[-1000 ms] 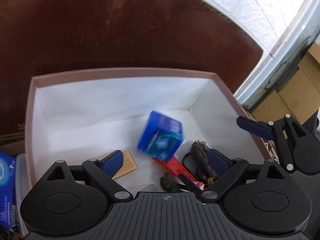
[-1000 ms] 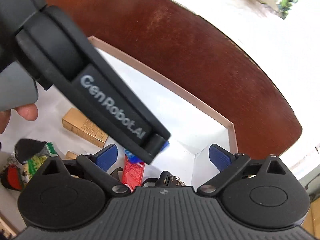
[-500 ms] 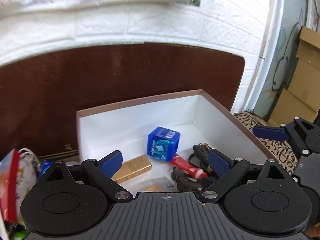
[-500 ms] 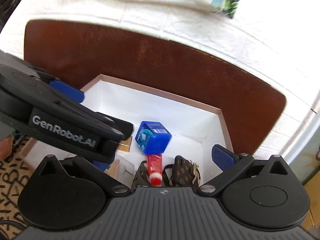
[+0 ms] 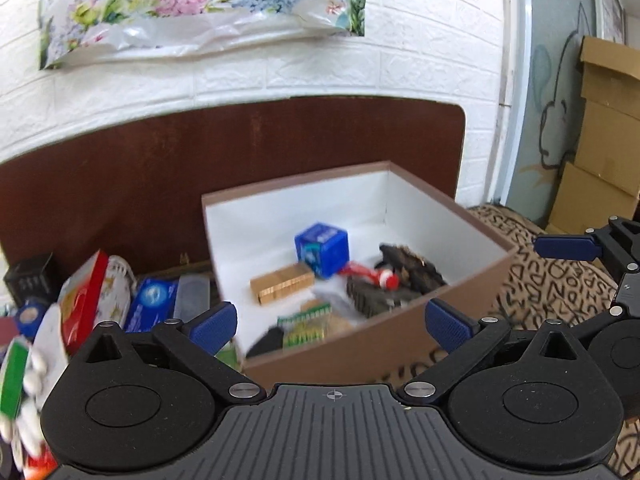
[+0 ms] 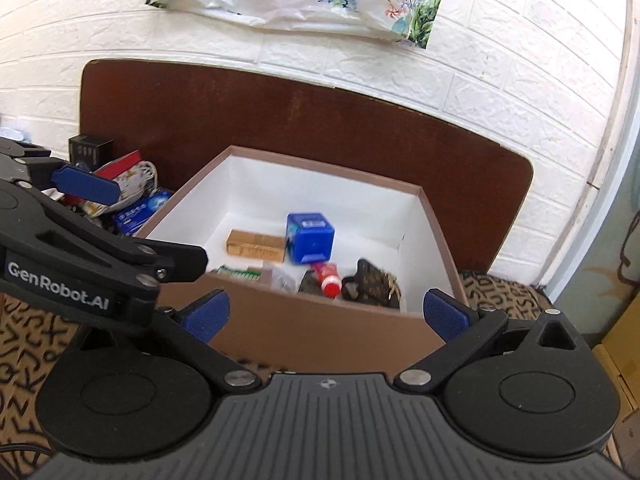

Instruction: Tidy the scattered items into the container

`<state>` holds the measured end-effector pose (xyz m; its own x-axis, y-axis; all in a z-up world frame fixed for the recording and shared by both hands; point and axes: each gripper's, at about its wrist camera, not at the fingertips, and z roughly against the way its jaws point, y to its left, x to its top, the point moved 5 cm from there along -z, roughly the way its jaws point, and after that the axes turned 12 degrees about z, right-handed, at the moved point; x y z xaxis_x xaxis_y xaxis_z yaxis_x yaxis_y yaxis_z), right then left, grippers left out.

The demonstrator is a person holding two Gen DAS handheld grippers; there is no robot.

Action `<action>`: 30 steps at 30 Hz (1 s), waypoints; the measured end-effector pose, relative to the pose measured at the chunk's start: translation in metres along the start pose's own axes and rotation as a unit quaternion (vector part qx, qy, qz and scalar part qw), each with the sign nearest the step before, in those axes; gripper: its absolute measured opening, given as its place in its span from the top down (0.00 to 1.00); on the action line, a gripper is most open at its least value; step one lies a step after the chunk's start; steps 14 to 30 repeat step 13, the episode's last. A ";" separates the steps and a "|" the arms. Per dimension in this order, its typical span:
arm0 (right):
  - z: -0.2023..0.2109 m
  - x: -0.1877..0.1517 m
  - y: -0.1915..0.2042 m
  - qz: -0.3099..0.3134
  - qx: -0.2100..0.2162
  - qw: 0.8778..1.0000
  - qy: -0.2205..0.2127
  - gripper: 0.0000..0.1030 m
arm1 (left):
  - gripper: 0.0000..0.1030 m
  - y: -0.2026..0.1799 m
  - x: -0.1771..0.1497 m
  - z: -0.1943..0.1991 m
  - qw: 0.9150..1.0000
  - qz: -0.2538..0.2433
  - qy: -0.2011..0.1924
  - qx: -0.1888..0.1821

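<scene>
Both our grippers, left (image 5: 331,323) and right (image 6: 327,316), hang spread and empty just short of the box (image 6: 320,332), which already holds the blue cube (image 6: 310,237). Leftover clutter (image 5: 120,296) sits left of it. We'd judge the red carton (image 5: 82,295) light and crushable; pinch its flat faces.

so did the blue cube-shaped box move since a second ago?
Yes. The blue cube-shaped box was tilted mid-tumble then; now it rests on the floor of the brown cardboard container, beside the gold box.

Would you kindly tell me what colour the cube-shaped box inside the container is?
The cube-shaped box is blue, with a lighter label; it shows best in the right wrist view.
</scene>
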<state>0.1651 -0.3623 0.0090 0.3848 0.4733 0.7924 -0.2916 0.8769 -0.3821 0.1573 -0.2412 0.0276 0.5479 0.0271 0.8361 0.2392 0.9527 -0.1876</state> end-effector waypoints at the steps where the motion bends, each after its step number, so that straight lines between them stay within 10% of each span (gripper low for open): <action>1: 0.003 -0.003 0.001 0.000 0.000 1.000 0.000 0.00 | 0.00 0.000 -0.004 0.004 1.000 0.000 -0.001 -0.002; 30: 0.020 -0.017 0.005 -0.018 -0.005 1.000 0.005 0.00 | 0.00 -0.008 -0.020 0.030 1.000 -0.024 -0.009 -0.005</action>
